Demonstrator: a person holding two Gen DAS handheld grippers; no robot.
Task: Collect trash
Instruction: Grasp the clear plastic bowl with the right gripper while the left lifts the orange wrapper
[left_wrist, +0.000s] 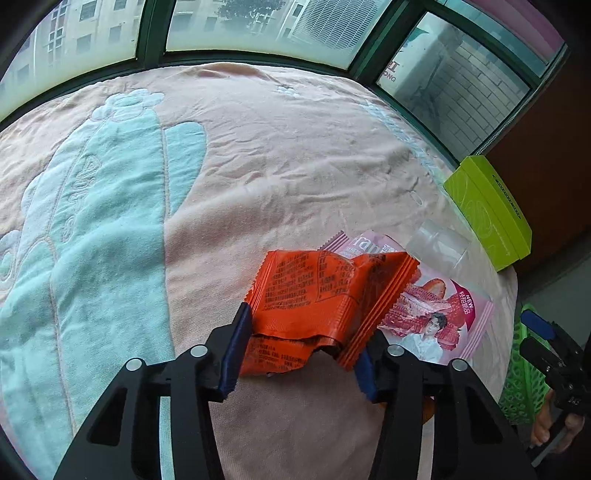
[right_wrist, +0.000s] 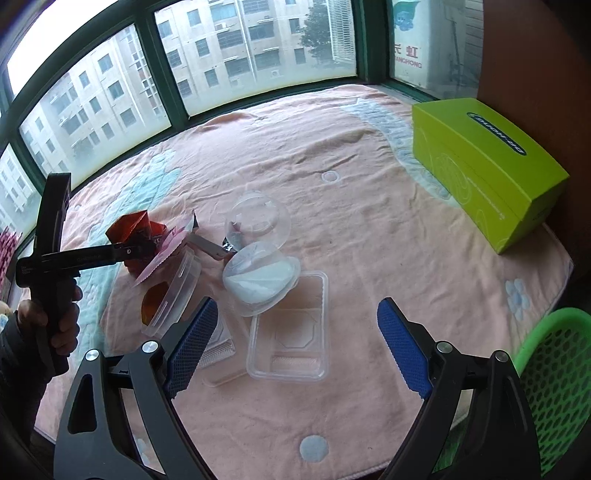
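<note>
A crumpled orange wrapper (left_wrist: 314, 291) lies on the pink cloth, partly over a pink snack packet (left_wrist: 432, 317). My left gripper (left_wrist: 306, 332) is shut on the wrapper, and the foil buckles between the blue pads. In the right wrist view a hand holds that gripper at the left, by the orange wrapper (right_wrist: 131, 227) and the pink packet (right_wrist: 166, 251). My right gripper (right_wrist: 297, 302) stands open above a clear rectangular tray (right_wrist: 291, 332), with nothing pressed between its pads. A lidded clear cup with white contents (right_wrist: 258, 280) leans on the tray's far edge. The right gripper (left_wrist: 543, 332) also shows at the right edge.
A clear dome lid (right_wrist: 258, 218), a round tub with orange inside (right_wrist: 166, 302) and another flat clear tray lie in the pile. A lime green box (right_wrist: 487, 162) sits at the back right. A green mesh basket (right_wrist: 554, 369) stands off the table's right edge. Windows run behind.
</note>
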